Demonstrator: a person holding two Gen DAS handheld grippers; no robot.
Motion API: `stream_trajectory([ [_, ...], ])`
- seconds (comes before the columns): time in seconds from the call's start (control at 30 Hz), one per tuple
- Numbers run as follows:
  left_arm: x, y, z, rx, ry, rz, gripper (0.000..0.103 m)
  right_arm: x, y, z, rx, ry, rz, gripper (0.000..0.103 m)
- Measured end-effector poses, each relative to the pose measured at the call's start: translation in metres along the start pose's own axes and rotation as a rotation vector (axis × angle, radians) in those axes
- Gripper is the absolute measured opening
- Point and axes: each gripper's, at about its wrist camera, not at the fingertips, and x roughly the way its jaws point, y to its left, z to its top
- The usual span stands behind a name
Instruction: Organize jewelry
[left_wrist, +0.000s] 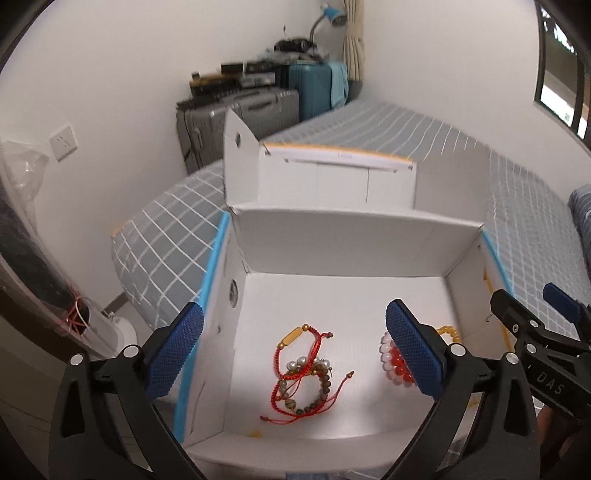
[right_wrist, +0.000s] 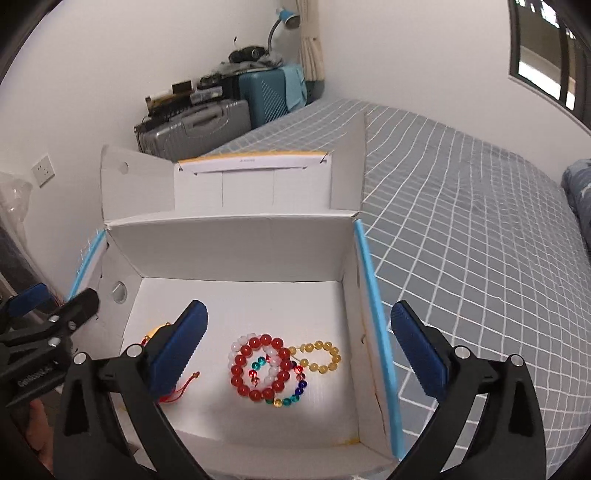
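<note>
Both tongs hang over the near edge of the box, jaws spread wide, nothing held. Left gripper (left_wrist: 294, 350) straddles the left wall, right gripper (right_wrist: 299, 350) straddles the right wall.

All jewelry lies on the floor of the white box (right_wrist: 236, 236), lid flap up at 12 o'clock. Two clusters, apart:
- Left, 6 o'clock in the left wrist view: red cord bracelets (left_wrist: 295, 365) tangled with a brown bead bracelet (left_wrist: 314, 391) and some pearls.
- Right, 6 o'clock in the right wrist view: red bead bracelet (right_wrist: 258, 369) overlapping a white-bead strand, a multicolour bead strand (right_wrist: 291, 397) and, at its 3 o'clock, a yellow bead bracelet (right_wrist: 321, 356).

Fits either pieces already gathered in, or pieces waiting to be sorted out; can't settle which.

Any pick here: come straight down, close on one strand only. Cords are tangled, beads overlap and roll, so a neighbour would likely drag along.

View differences: the left wrist shows the cord tangle whole, with the bead pile half behind a pad. The right wrist shows the bead pile whole, cords mostly hidden. Beyond the box, the checked bedsheet (right_wrist: 480, 221); suitcases at 11 o'clock.
</note>
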Motion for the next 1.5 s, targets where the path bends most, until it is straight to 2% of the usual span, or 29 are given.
stream_trajectory([
  [0.17,-0.027,0.005,-0.014,0.001,-0.044,-0.015,0.097,-0.028,-0.007,-0.014,0.005,-0.048,-0.005,0.095],
  [0.5,-0.058,0.014,-0.074,0.03,-0.072,-0.038,0.097,-0.081,-0.005,-0.066,-0.002,-0.121,0.001,0.095],
  [0.8,-0.064,0.025,-0.118,0.023,-0.058,-0.046,0.097,-0.091,-0.007,-0.106,0.009,-0.116,-0.007,0.095],
  [0.97,-0.065,0.021,-0.126,0.034,-0.061,-0.035,0.097,-0.083,-0.004,-0.118,-0.019,-0.099,-0.027,0.095],
  [1.5,-0.066,0.01,-0.126,0.049,-0.096,-0.038,0.097,-0.08,-0.005,-0.117,-0.009,-0.091,-0.023,0.096],
])
